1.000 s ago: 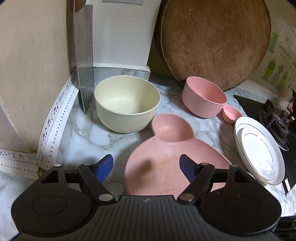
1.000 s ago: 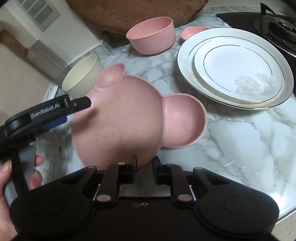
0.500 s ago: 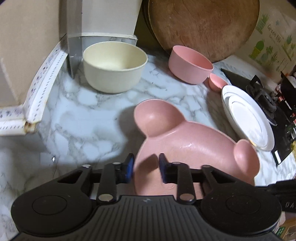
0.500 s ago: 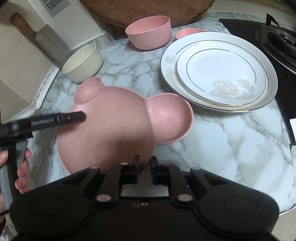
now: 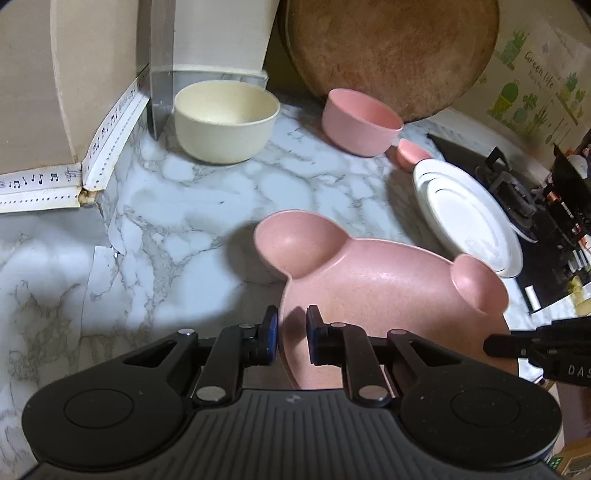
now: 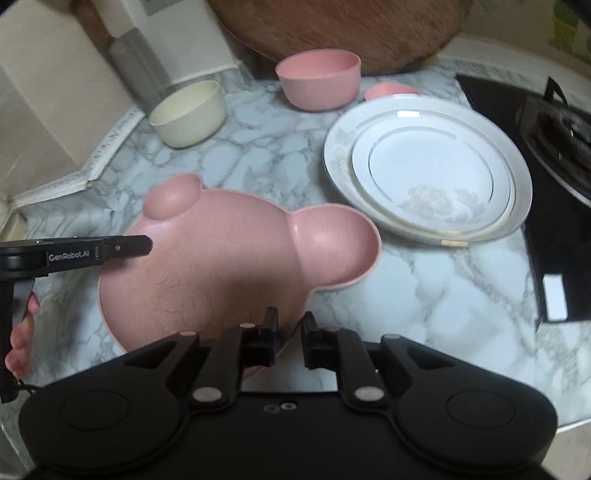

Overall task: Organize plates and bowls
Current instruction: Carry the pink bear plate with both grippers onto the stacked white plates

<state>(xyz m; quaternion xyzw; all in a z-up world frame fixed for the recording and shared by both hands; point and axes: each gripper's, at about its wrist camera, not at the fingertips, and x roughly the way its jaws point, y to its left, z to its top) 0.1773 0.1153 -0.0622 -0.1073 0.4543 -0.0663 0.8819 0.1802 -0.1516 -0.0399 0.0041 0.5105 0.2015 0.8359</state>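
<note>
Pink bear-shaped plate point(image 5: 388, 295) pinched at its rim by my nearly closed left gripper point(image 5: 291, 338) and right gripper point(image 6: 286, 341); uneven pulling could tip it.

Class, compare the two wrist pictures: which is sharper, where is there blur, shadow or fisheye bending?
Left wrist view: sharp; the pink bear-shaped plate throws a dark shadow onto the marble counter, and the stacked white plates look squeezed near the edge. Right wrist view: softer, with motion smear on the black stove burner and the round wooden board; the white plates' rim bends.
</note>
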